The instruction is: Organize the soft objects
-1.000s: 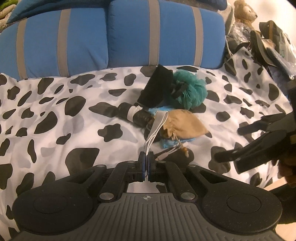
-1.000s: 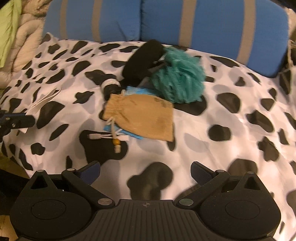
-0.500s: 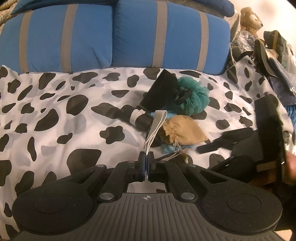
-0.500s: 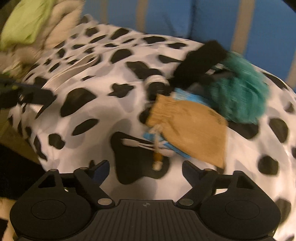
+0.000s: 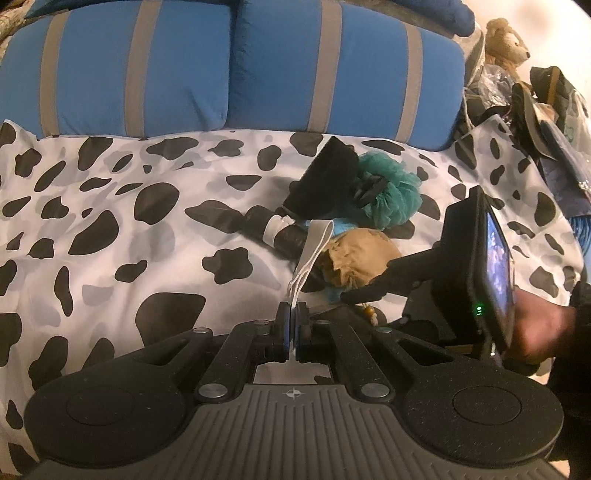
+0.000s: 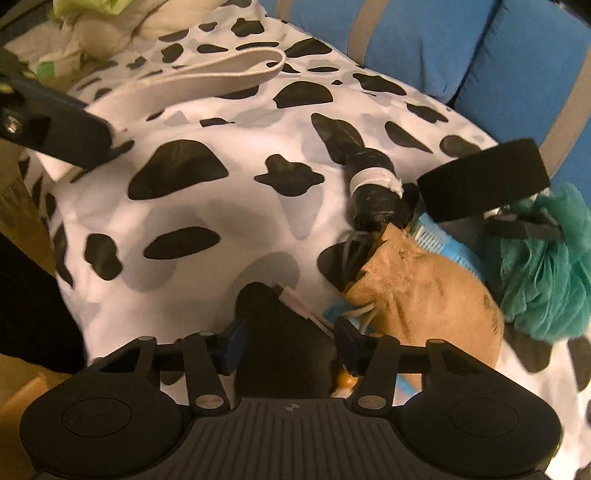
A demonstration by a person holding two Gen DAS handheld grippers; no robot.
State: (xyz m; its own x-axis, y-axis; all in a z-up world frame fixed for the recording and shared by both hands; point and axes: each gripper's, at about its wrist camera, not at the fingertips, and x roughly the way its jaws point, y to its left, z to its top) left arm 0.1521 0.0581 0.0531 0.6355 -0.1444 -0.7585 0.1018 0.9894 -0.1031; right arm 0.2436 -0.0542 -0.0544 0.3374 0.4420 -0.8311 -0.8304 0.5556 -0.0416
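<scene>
My left gripper (image 5: 291,317) is shut on a white elastic band (image 5: 312,247) and holds it above the cow-print bedspread (image 5: 110,221); the band also shows in the right wrist view (image 6: 192,79). A pile lies mid-bed: a tan drawstring pouch (image 6: 424,295), a teal mesh sponge (image 6: 546,280), a black band (image 6: 484,181), a black taped roll (image 6: 373,195) and a light blue item (image 6: 436,236) under the pouch. My right gripper (image 6: 291,345) is open, low over the bedspread just left of the pouch's drawstring end.
Blue cushions with grey stripes (image 5: 332,74) line the back of the bed. A plush lion (image 5: 506,40) and bags (image 5: 546,107) sit at the far right. Cream and green bedding (image 6: 110,22) is heaped at the far left.
My right gripper has swung left and down toward the pouch's drawstring end and narrowed its opening. My left gripper still holds the white band, nearly in place.
</scene>
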